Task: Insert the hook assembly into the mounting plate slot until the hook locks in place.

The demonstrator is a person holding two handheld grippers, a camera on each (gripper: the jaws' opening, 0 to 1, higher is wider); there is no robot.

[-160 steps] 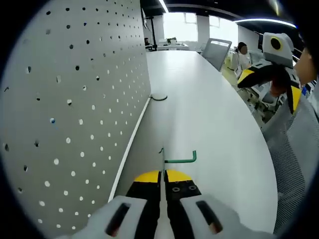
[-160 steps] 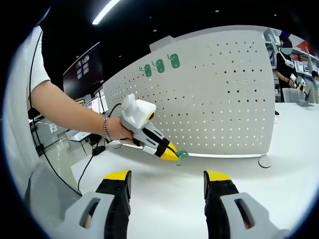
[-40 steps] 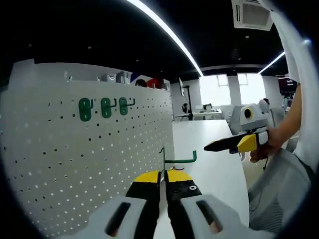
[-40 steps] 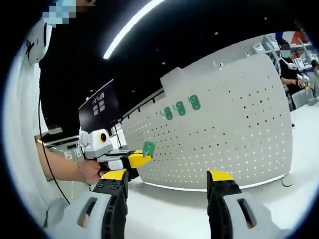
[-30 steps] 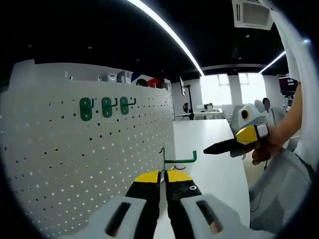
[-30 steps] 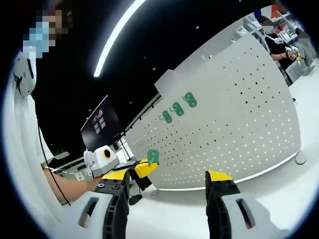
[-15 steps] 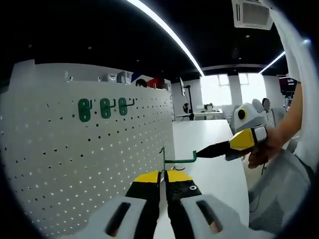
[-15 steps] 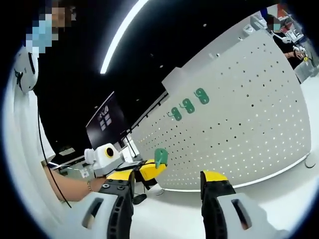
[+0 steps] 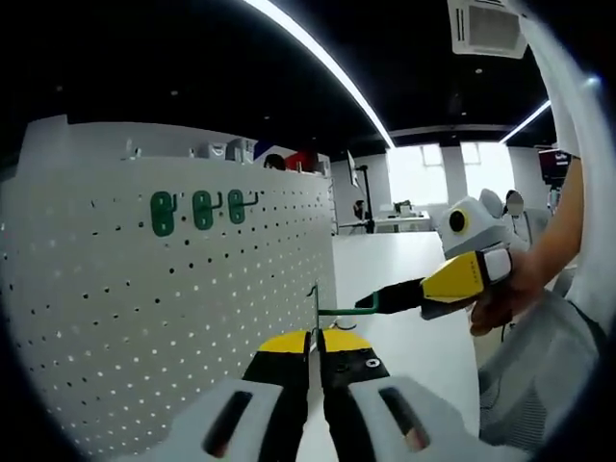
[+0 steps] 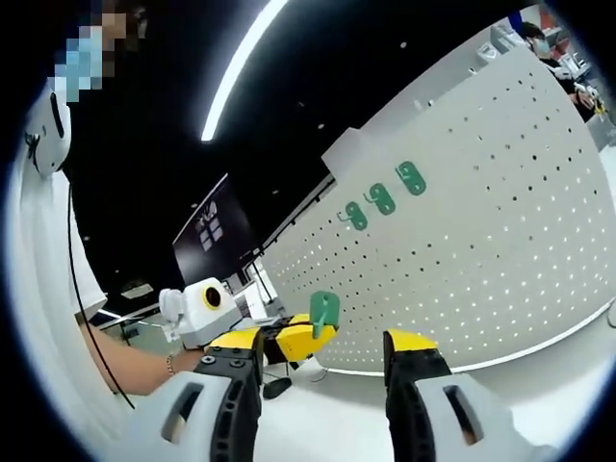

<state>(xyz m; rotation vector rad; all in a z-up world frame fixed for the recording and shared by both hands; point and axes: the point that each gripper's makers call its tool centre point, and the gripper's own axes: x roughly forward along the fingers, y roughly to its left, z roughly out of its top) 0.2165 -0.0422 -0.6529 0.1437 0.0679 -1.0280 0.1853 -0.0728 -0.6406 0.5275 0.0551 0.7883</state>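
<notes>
Both views are dim overhead and bright below: a long ceiling light strip (image 9: 318,63) glares white against a near-black ceiling, and the windows (image 9: 438,173) at centre right of the left gripper view are blown out. The white pegboard (image 10: 481,231) is evenly lit, without hard shadows. Fisheye bending curves straight edges toward the frame edges, where detail softens.

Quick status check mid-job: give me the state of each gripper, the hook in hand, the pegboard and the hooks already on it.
Left gripper: shut on the green metal hook.
Green metal hook: held off the board, its free end at the right gripper's tips.
Right gripper: open, the hook's green plate between its fingers.
White perforated pegboard: upright on the white table.
Three mounted green hooks: seated in a row near the top.
</notes>
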